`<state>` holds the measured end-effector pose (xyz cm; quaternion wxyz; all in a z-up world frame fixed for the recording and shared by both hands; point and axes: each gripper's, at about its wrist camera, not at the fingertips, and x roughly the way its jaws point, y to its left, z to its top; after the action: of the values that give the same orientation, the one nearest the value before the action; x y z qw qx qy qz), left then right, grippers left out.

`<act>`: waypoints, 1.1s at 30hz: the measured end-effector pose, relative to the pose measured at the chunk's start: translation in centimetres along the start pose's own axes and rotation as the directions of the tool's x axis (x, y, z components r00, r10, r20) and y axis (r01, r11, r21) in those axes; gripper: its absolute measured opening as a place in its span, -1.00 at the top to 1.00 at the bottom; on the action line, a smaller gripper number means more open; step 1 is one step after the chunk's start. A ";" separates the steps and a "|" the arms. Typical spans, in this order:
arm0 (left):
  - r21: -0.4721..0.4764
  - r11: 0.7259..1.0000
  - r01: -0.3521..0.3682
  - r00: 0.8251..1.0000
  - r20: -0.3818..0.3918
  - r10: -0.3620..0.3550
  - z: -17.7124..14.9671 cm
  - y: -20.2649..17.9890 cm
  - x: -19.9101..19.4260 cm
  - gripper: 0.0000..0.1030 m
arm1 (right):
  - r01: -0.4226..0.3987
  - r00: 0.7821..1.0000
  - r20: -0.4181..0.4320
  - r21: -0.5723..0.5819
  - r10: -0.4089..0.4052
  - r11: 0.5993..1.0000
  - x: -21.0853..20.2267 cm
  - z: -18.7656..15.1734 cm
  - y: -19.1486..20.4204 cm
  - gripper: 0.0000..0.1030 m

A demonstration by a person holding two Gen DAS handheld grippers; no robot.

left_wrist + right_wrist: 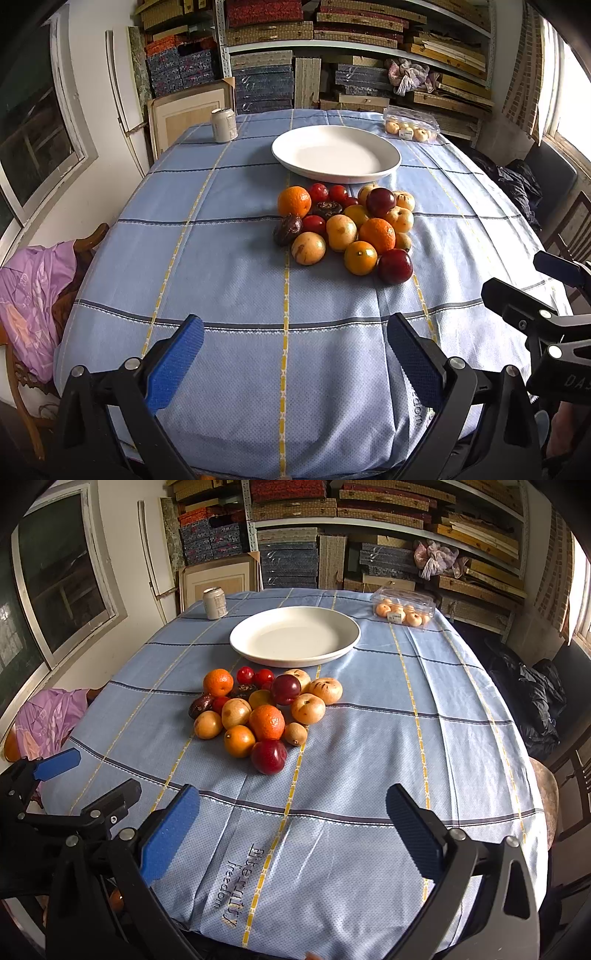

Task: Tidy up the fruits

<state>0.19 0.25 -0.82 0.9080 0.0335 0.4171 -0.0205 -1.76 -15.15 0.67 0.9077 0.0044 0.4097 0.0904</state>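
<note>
A pile of fruit point(347, 229) point(264, 710) lies mid-table on the blue checked cloth: oranges, dark red plums, small red tomatoes, pale yellow round fruits and dark wrinkled ones. Just behind it sits a white plate point(336, 152) point(294, 635) with nothing in it. My left gripper point(293, 338) hovers open over the near part of the table, well short of the pile, nothing between its blue pads. My right gripper point(291, 810) is likewise open and empty near the front edge; it also shows at the right of the left wrist view.
A drink can point(224, 124) point(214, 603) stands at the back left. A clear plastic box of pale fruit point(410, 123) point(404, 609) rests at the back right corner. Chairs flank the table; shelves of stacked boxes fill the wall behind.
</note>
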 end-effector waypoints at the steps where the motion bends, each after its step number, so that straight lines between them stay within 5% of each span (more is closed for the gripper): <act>1: -0.001 1.000 0.001 1.000 -0.001 -0.001 0.0 0.0 0.0 -0.93 | 0.000 1.000 0.000 -0.001 0.000 1.000 0.0 0.0 0.2 -0.92; 33: -0.004 1.000 0.007 1.000 -0.007 -0.007 -0.1 0.1 -0.2 -0.93 | -0.004 1.000 0.003 0.003 0.004 1.000 0.0 0.0 0.0 -0.92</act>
<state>0.01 0.36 -0.77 0.9065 0.0302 0.4206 -0.0227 -1.78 -15.20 0.67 0.9081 0.0068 0.4086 0.0914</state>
